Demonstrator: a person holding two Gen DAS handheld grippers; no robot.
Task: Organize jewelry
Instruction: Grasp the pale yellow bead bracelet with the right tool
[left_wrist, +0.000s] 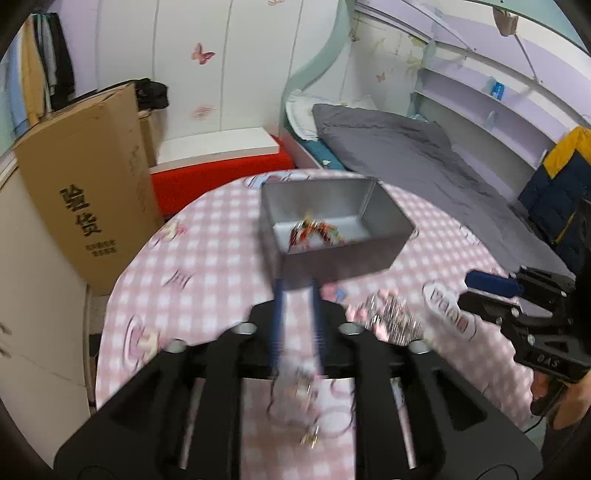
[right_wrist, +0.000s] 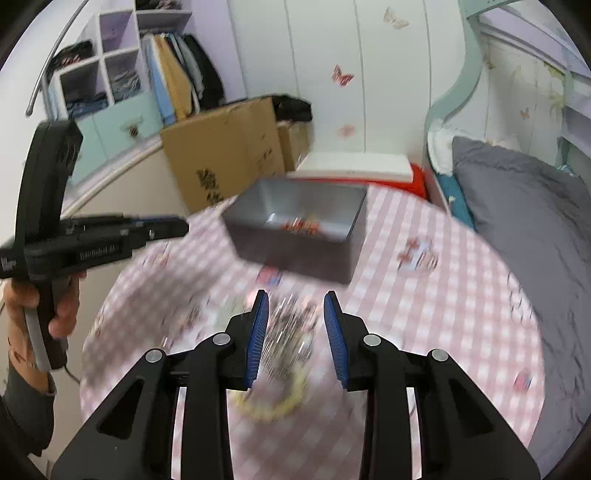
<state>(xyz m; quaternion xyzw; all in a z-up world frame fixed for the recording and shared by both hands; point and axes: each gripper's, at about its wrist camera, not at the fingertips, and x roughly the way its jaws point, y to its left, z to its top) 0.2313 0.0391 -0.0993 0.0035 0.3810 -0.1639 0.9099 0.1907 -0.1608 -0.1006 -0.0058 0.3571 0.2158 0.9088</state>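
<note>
Jewelry: red-orange piece (left_wrist: 314, 230) lies inside grey metal box (left_wrist: 388, 229) on pink checked table (left_wrist: 192, 258). Silver tangle (right_wrist: 291, 328) and yellow bead bracelet (right_wrist: 273, 402) lie on table, between parted fingers of right tool (right_wrist: 297, 301), untouched. Left tool (left_wrist: 297, 286) open, gripping nothing; thin chain (left_wrist: 306, 410) blurred below.

Soft, even room light, no hard shadows. Both views bend hard at the edges, dark corners all round. Motion blur smears the checked tablecloth (left_wrist: 207, 236), the metal box (left_wrist: 332, 229) and the pile of jewelry (right_wrist: 291, 332); the far wall stays fairly sharp.
</note>
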